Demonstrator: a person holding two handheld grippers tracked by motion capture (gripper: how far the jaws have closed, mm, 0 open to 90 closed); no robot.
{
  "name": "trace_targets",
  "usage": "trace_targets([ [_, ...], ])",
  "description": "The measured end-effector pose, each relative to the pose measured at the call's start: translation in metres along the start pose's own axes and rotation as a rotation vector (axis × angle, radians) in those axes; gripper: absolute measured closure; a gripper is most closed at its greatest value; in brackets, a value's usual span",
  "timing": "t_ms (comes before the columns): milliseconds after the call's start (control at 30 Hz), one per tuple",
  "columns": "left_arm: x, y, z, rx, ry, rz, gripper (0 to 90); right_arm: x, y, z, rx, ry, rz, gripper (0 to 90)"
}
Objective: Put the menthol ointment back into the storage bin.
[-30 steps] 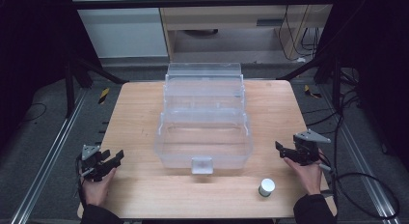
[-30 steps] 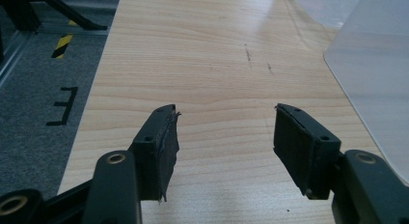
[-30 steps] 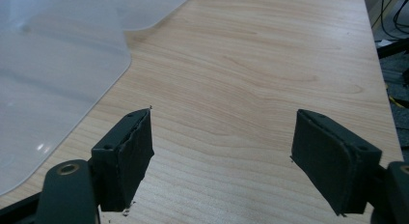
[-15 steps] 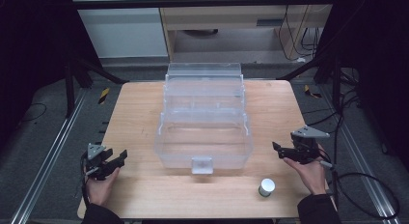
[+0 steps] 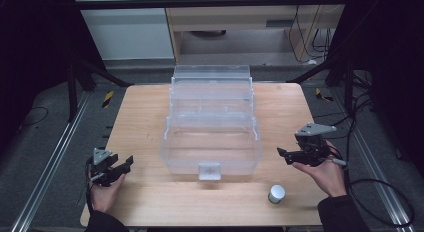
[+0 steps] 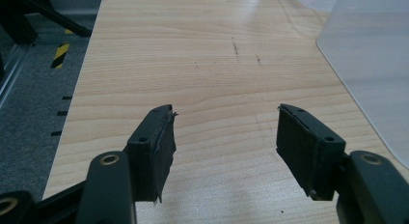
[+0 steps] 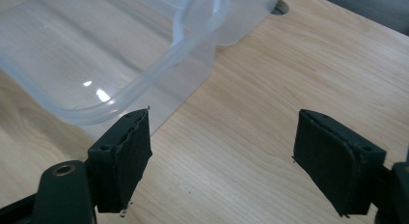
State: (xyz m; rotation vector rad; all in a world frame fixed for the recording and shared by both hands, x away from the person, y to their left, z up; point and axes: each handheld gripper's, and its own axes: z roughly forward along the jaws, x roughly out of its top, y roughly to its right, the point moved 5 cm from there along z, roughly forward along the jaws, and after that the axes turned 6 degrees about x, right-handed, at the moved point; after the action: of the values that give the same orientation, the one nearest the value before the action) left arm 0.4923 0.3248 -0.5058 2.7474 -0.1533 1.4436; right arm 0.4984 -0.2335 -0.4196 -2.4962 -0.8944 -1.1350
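- Both claws have drifted since a second ago: the right one has slid inward toward the box and a little away from the person, while the left one has sunk toward the near left corner.
- Light wooden surface (image 5: pixel 140 117), rounded corners, carries everything; its near edge is cut off at the bottom of the high view.
- Clear plastic box (image 5: pixel 211 142) sits at the middle of the surface, open, with stepped see-through tiers rising toward the far edge and a small latch tab on its near wall. Its walls are so transparent that the tiers are hard to tell apart. In the right gripper view its curved rim (image 7: pixel 144 79) crosses the upper left, partly cut off.
- Right claw (image 5: pixel 286 154) is held just right of the box, apart from it, jaws spread wide with nothing between them; a grey plate tops it.
- Left claw (image 5: pixel 122 166) hovers near the surface's near left corner, well apart from the box, jaws likewise spread and empty.
- Small white round container (image 5: pixel 276 193) stands near the front edge, right of the latch; its top is too small to make out.
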Motion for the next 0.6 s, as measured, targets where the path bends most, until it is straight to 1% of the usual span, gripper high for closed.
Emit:
trace_targets([
  [33, 0.0, 0.001, 0.0, 0.001, -0.001, 0.002, 38.3, 0.002, -0.004, 0.001, 0.013, -0.019, -0.017, 20.7],
  [100, 0.0, 0.001, 0.001, 0.0, -0.001, 0.003, 38.4, 0.004, -0.008, 0.002, 0.008, -0.033, -0.036, 20.6],
  [167, 0.0, 0.001, 0.001, 0.0, -0.001, 0.003, 38.3, 0.004, -0.009, 0.002, 0.015, -0.043, -0.04, 20.7],
  [200, 0.0, 0.001, 0.0, -0.001, 0.0, 0.004, 38.3, 0.005, -0.012, 0.003, 0.025, -0.062, -0.047, 20.7],
  [267, 0.0, 0.001, 0.0, -0.001, -0.001, 0.005, 38.4, 0.006, -0.014, 0.003, 0.026, -0.068, -0.066, 20.8],
  [367, 0.0, 0.002, 0.001, -0.001, -0.004, 0.011, 38.4, 0.008, -0.017, 0.001, 0.038, -0.072, -0.076, 21.1],
  [433, 0.0, 0.002, 0.0, -0.002, -0.004, 0.015, 38.4, 0.009, -0.021, -0.001, 0.059, -0.084, -0.08, 21.4],
  [500, 0.0, 0.002, 0.0, -0.003, -0.005, 0.015, 38.4, 0.009, -0.021, -0.002, 0.063, -0.09, -0.083, 21.4],
  [533, 0.0, 0.002, 0.001, -0.003, -0.006, 0.016, 38.4, 0.009, -0.023, -0.002, 0.075, -0.1, -0.08, 21.6],
  [600, -0.001, 0.003, 0.001, -0.004, -0.012, 0.019, 38.4, 0.008, -0.027, -0.002, 0.086, -0.117, -0.095, 21.8],
])
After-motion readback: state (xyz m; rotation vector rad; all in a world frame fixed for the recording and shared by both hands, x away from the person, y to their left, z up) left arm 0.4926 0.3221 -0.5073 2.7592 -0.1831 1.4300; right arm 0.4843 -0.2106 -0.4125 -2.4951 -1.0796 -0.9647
